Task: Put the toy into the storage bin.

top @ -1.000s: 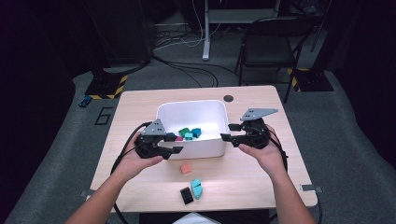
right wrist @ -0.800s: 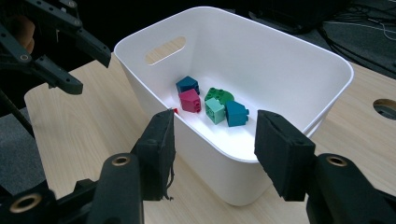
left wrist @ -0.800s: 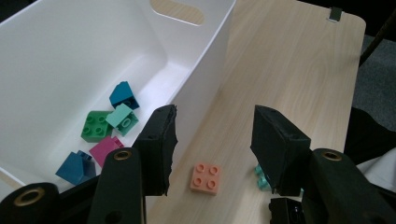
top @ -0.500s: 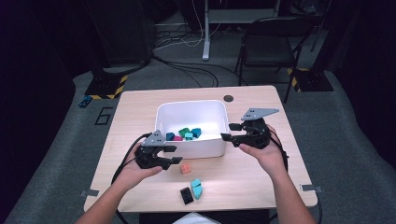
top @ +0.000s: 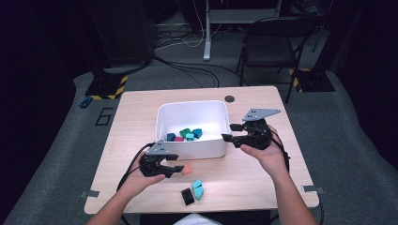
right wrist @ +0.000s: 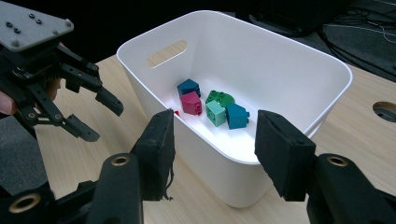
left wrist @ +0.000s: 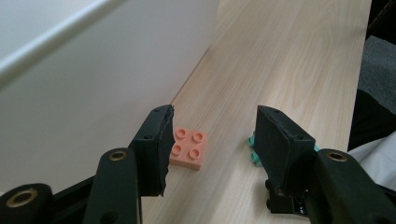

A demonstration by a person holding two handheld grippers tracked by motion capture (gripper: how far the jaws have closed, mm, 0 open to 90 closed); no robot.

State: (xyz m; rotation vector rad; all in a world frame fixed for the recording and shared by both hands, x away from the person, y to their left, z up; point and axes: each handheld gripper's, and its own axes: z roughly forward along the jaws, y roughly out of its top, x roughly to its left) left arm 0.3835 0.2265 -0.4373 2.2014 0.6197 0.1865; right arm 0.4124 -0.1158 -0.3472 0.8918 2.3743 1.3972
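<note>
Left gripper [top: 174, 165], jaws just widening, straddles the orange brick [left wrist: 188, 149] beside the bin wall [left wrist: 84, 93]; right gripper [top: 228, 132] hovers released.

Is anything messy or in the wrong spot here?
Three bricks lie outside the white bin on the table: an orange brick by the left tool, plus a black brick and a teal brick. Nothing looks broken or spilled.

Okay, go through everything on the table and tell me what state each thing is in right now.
Left tool: jaws have just been opening, down around the orange brick, not pressing it.
Right tool: open, empty, at the bin's rim.
Orange brick: flat on the table, studs up.
White bin: upright, holding several bricks.
Black brick: loose on the table.
</note>
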